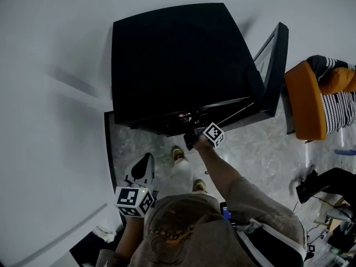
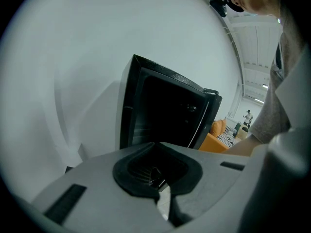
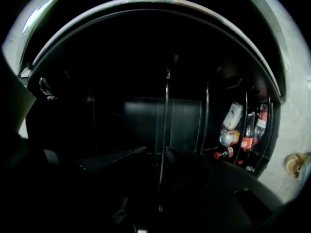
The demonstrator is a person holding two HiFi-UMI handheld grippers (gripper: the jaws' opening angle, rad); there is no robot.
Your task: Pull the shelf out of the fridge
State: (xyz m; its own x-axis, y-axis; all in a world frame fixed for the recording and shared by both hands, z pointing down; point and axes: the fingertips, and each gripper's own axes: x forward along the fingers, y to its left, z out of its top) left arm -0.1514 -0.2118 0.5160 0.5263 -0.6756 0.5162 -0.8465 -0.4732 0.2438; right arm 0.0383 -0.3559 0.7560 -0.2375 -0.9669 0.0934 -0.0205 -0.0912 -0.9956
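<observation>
Right arm reaching into fridge [image 1: 178, 60], right gripper [image 3: 154, 152] parted astride shelf [image 3: 165, 110] edge, left gripper [image 2: 158, 187] low, pressed together

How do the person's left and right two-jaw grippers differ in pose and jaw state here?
The left gripper sits low by the person's body, outside the black fridge; the right gripper reaches into its open front. The left's jaws are together on nothing; the right's stand apart astride the thin shelf edge. Both carry a marker cube.
</observation>
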